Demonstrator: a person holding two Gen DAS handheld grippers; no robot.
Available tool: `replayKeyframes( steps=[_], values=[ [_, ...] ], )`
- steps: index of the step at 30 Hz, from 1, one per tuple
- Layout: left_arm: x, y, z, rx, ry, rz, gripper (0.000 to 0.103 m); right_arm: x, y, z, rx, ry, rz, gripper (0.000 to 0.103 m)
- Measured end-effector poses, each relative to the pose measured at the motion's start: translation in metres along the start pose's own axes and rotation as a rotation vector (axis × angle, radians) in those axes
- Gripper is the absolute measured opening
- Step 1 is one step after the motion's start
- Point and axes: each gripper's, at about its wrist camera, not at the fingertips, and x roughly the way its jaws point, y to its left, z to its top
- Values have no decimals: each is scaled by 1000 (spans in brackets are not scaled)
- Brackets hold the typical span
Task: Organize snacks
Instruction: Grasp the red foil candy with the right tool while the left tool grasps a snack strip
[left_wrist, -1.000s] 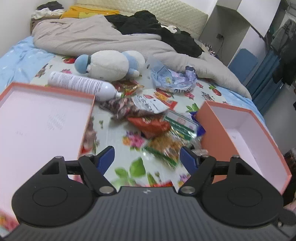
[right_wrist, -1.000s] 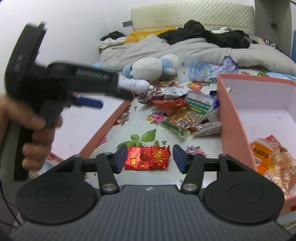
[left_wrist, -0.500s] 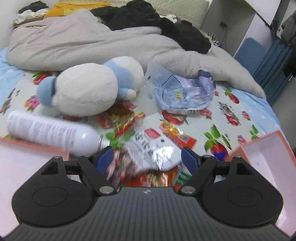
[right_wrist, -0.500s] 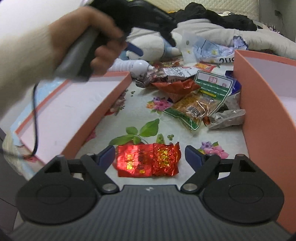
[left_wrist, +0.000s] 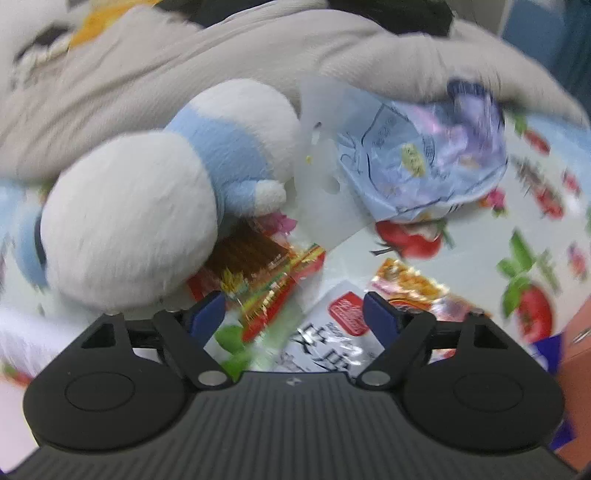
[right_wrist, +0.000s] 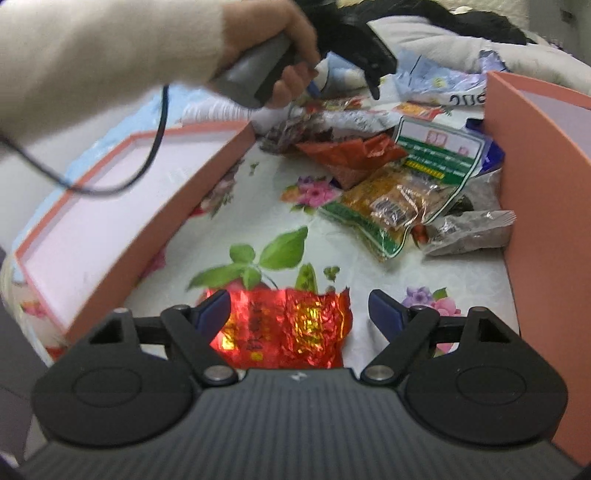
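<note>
Red foil pack (right_wrist: 282, 325) on the bed between my right tongs (right_wrist: 299, 308), which have just opened, released. Left tongs (left_wrist: 293, 314) released over white pack (left_wrist: 332, 339) beside plush (left_wrist: 147, 206)

Bed covered by a white floral-print sheet (right_wrist: 280, 221). Lying on it: a shallow salmon cardboard box lid (right_wrist: 122, 221), a deeper salmon box (right_wrist: 535, 192), a crinkled red foil packet (right_wrist: 284, 328), a green-edged clear snack bag (right_wrist: 399, 206), a white-and-blue plush toy (left_wrist: 147, 206), a crumpled pale-blue plastic bag (left_wrist: 424, 158), and a grey quilt (left_wrist: 184, 74).
</note>
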Motion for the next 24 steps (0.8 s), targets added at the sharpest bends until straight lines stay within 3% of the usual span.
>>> replayKeyframes(
  steps=[3,10,13,15,17,18,24],
  values=[
    [10,-6,1,76,9,30,70,5,-3,-5,-3,14,-2,78],
    [26,-16,2,189,4,70,53,9,-6,-3,-10,-27,4,77],
    [32,-20,1,225,13,88,29,12,-2,-8,-66,-45,-3,68],
    [34,-21,0,230,14,79,12,11,0,-8,-94,-54,-1,53],
    [35,-23,-1,243,12,97,5,10,-4,-7,-78,-60,12,49],
    [35,-23,-2,244,9,99,4,10,-5,-6,-75,-62,13,41],
    [21,-18,-9,210,-5,77,2,7,-5,-4,-55,-51,21,39]
  ],
)
